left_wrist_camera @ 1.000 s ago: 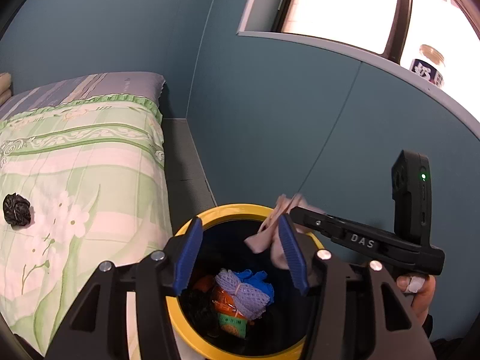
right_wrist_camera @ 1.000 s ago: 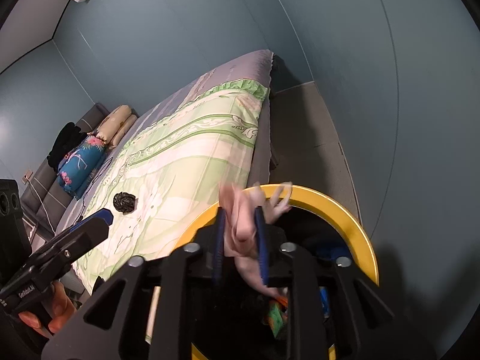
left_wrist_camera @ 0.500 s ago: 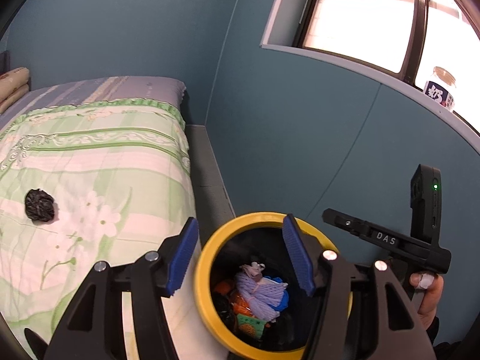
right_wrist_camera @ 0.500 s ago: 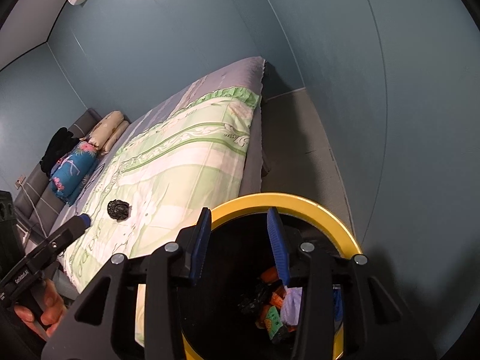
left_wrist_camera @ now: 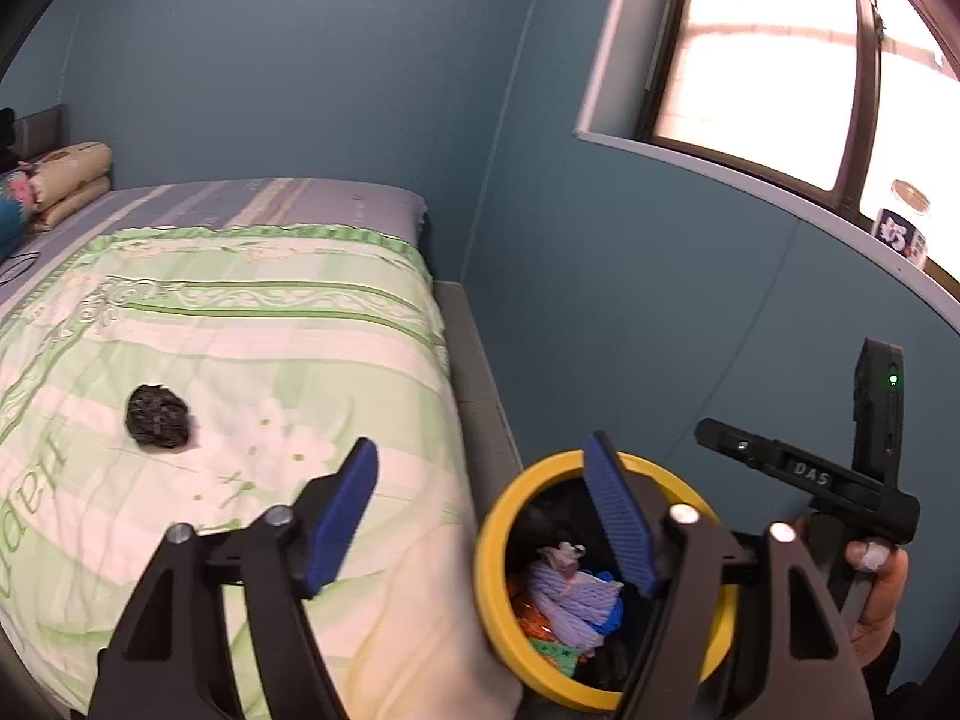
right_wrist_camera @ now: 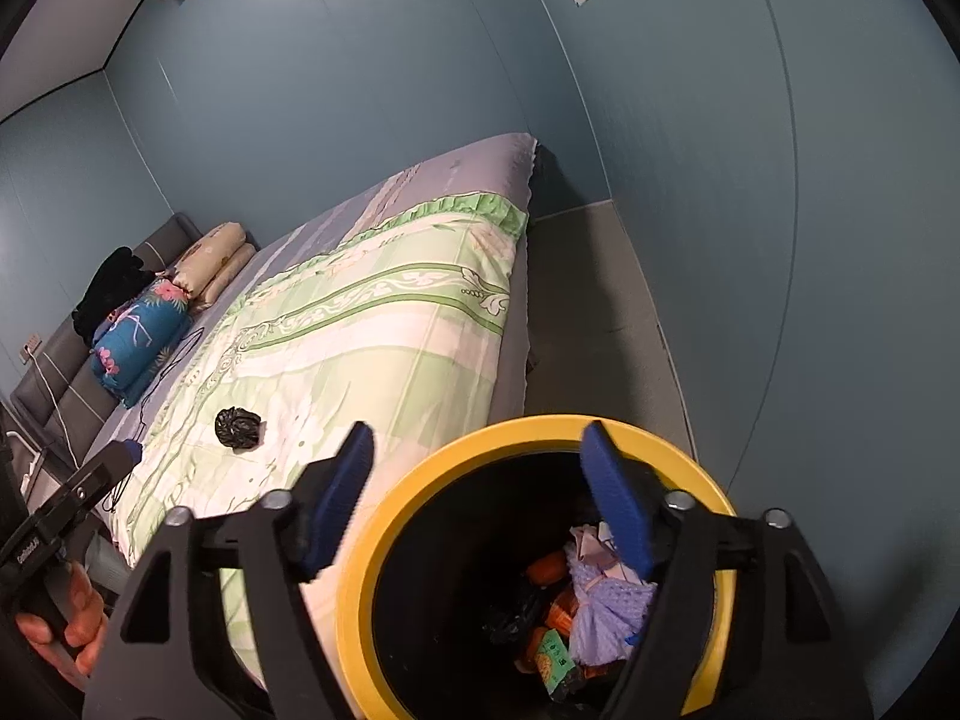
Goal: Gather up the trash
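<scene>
Both jaws have just been opening, nothing between them: the right gripper gapes over the yellow-rimmed black trash bin holding crumpled wrappers; the left gripper spreads above the green floral quilt's near edge. Beyond it, mid-quilt, lies a crumpled black plastic wad. Teal walls surround.

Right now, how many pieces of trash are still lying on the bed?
1: a crumpled black wad on the green floral quilt, left of the yellow-rimmed bin. The bed's near edge is out of view, so more may be hidden.
</scene>
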`<action>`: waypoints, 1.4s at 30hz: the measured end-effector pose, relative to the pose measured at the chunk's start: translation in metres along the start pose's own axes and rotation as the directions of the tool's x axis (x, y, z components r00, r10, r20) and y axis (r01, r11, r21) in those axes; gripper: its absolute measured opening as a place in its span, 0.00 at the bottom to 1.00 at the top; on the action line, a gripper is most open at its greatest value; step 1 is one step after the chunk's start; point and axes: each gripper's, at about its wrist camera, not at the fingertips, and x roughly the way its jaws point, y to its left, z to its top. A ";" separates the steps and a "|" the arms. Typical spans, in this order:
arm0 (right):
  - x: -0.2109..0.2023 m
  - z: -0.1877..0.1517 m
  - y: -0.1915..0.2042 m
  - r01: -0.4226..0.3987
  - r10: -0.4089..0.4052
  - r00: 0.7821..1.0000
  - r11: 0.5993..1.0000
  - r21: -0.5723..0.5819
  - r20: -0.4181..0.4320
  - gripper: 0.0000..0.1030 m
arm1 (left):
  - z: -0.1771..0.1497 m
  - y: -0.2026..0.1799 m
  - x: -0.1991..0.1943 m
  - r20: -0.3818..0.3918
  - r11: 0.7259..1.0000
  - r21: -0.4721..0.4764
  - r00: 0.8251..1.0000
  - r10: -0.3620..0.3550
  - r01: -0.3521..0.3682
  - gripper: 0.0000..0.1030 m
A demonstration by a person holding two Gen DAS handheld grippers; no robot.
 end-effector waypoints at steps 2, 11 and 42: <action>0.000 0.001 0.005 0.013 -0.013 1.000 1.000 -0.014 0.009 0.78 | 0.000 0.009 -0.005 0.007 1.000 -0.019 1.000 0.009 -0.009 0.72; -0.009 -0.001 0.038 0.118 -0.105 0.989 0.984 -0.131 0.104 0.92 | -0.001 0.038 -0.032 0.077 0.994 -0.057 0.992 0.096 -0.092 0.87; -0.025 -0.028 0.184 0.114 -0.031 0.970 0.932 -0.344 0.239 0.92 | -0.022 0.120 -0.152 0.245 0.914 -0.207 0.886 0.394 -0.350 0.92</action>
